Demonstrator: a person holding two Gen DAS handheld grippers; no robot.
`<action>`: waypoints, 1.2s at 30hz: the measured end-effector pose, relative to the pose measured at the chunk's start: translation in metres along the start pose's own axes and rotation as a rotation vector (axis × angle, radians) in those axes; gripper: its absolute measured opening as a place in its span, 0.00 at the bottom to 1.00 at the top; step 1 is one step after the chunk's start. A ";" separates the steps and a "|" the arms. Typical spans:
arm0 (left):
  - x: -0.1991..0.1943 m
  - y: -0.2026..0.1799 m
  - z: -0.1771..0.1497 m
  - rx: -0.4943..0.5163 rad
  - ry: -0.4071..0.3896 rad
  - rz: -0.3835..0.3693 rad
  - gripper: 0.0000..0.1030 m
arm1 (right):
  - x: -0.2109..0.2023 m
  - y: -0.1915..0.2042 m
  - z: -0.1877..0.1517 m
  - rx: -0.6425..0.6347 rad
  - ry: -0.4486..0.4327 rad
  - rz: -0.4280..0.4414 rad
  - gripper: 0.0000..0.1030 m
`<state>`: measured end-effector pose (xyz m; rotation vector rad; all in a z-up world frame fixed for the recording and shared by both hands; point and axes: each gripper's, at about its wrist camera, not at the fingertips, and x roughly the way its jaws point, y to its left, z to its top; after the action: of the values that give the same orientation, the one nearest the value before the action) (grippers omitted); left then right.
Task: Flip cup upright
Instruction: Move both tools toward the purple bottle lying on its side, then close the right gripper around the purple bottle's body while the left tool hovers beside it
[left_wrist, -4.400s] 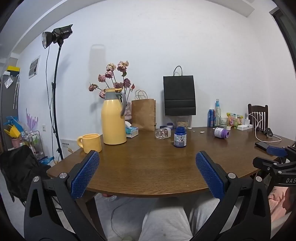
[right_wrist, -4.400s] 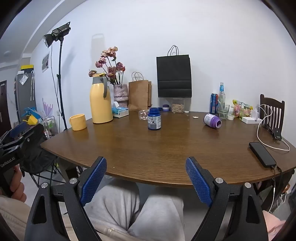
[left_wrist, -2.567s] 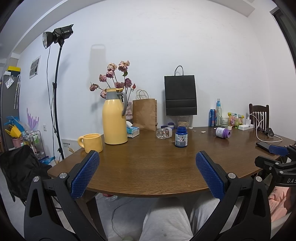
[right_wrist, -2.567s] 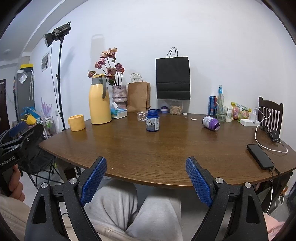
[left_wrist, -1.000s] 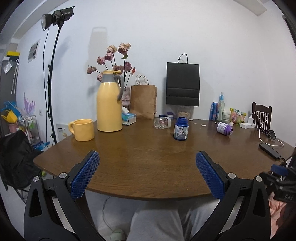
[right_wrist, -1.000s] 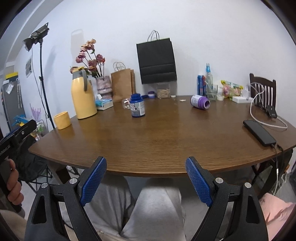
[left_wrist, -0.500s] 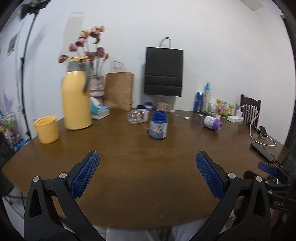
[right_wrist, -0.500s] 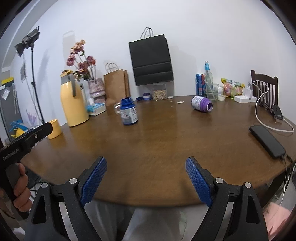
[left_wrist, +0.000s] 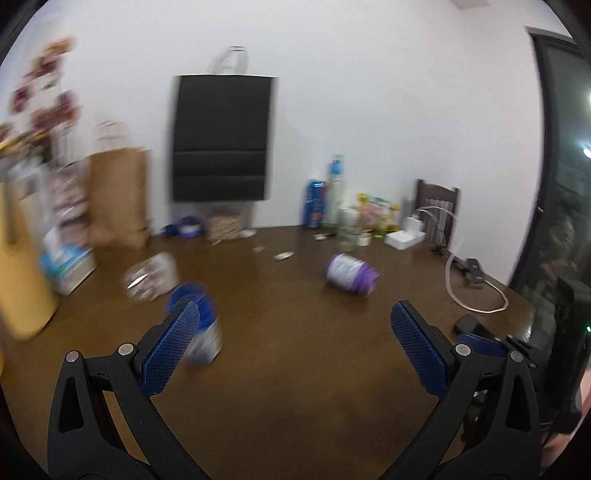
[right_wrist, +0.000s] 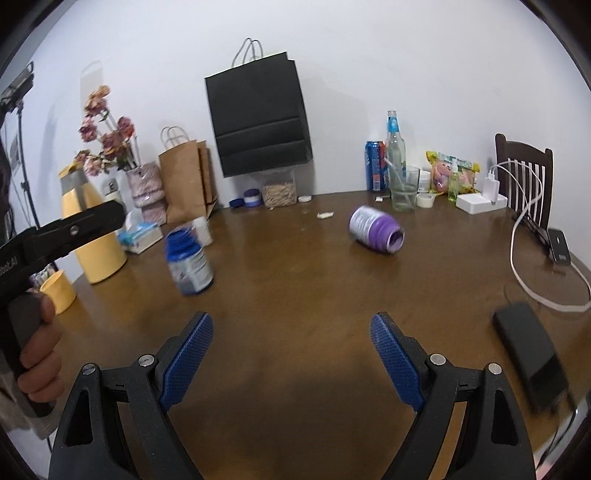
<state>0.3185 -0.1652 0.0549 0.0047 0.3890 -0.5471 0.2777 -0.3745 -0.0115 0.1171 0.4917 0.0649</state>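
Even, soft indoor light fills both fisheye views, whose edges bend and darken into black corners, while motion blur smears the left wrist view, worst from 8 to 11 o'clock, and the brown table (right_wrist: 295, 295) shows dull sheen.

Left wrist: low over table (left_wrist: 295, 387), facing far wall | Right wrist: likewise | Shared: purple cup (left_wrist: 351, 274) (right_wrist: 376, 229)
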 end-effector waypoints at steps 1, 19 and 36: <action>0.014 -0.005 0.011 0.028 0.004 -0.023 1.00 | 0.008 -0.006 0.011 -0.006 0.017 -0.002 0.88; 0.305 -0.054 0.095 0.312 0.376 -0.294 1.00 | 0.183 -0.130 0.094 0.019 0.080 -0.075 0.88; 0.344 -0.072 0.054 0.312 0.527 -0.319 1.00 | 0.233 -0.147 0.083 0.063 0.146 0.017 0.88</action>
<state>0.5704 -0.4063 -0.0125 0.3993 0.8224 -0.9206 0.5272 -0.5073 -0.0671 0.1792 0.6391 0.0746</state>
